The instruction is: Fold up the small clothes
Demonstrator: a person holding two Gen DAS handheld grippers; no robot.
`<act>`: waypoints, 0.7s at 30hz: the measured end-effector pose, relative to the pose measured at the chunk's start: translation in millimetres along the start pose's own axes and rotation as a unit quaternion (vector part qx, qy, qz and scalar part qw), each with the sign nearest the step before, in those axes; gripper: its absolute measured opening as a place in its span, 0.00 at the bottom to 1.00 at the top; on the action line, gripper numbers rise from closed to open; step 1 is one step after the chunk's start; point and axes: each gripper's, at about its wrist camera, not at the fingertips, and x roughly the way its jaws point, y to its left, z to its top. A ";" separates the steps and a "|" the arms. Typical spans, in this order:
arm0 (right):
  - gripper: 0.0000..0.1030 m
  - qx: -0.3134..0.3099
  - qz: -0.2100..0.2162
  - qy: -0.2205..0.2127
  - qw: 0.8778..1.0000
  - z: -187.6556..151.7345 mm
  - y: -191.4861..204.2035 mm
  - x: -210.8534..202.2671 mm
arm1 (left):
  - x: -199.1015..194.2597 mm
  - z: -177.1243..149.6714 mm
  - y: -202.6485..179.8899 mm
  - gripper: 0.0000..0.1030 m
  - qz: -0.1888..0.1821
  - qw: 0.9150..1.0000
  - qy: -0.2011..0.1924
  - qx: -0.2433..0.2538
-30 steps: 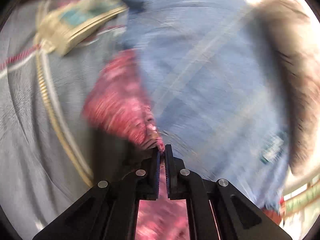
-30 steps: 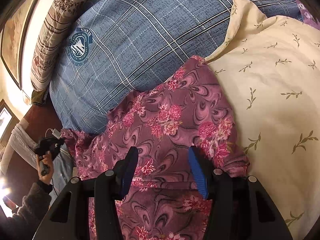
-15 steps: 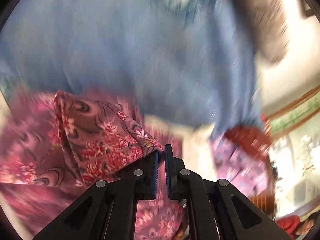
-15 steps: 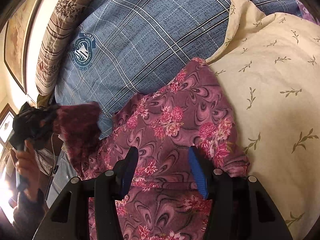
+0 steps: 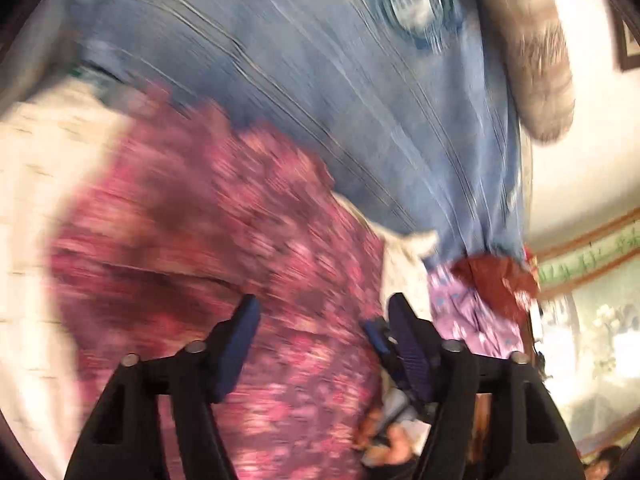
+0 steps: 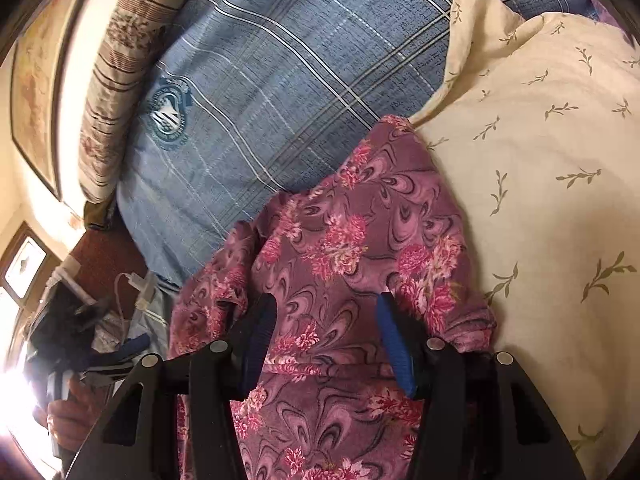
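Now both the left gripper (image 5: 322, 314) and right gripper (image 6: 324, 312) hover spread and empty over the floral garment (image 6: 360, 248), one side apparently flipped inward, folding clearly unfinished.

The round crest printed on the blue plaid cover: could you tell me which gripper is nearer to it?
Left, judging hedged. The left gripper, open, sits off by the bed's edge below the crest. The right gripper, open, hovers over the floral garment, farther away.

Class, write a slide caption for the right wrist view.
Open right gripper poised over floral maroon garment on cream sheet.
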 end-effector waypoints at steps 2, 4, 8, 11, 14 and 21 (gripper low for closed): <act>0.54 -0.007 -0.002 0.012 1.000 1.5 16.1 1.7 | -23.9 1.7 25.8 0.70 0.022 0.999 -0.023 -0.024; 0.57 -0.018 0.035 0.024 0.999 -0.3 41.1 6.5 | -34.0 -1.3 44.5 0.70 0.013 0.998 -0.022 -0.058; 0.69 0.014 0.100 0.092 0.991 -8.6 74.2 46.9 | -7.7 -0.2 68.7 0.70 0.016 0.995 0.002 -0.097; 0.69 0.018 0.097 0.123 0.987 -14.9 93.0 76.8 | 21.1 6.1 79.8 0.70 0.021 0.993 0.018 -0.114; 0.68 0.036 0.083 0.117 0.989 -16.7 97.1 97.7 | 53.5 16.1 92.9 0.62 0.030 0.989 0.025 -0.144; 0.06 0.092 0.161 0.065 0.980 10.6 91.3 66.6 | 44.6 18.3 81.9 0.14 0.000 0.994 0.007 -0.107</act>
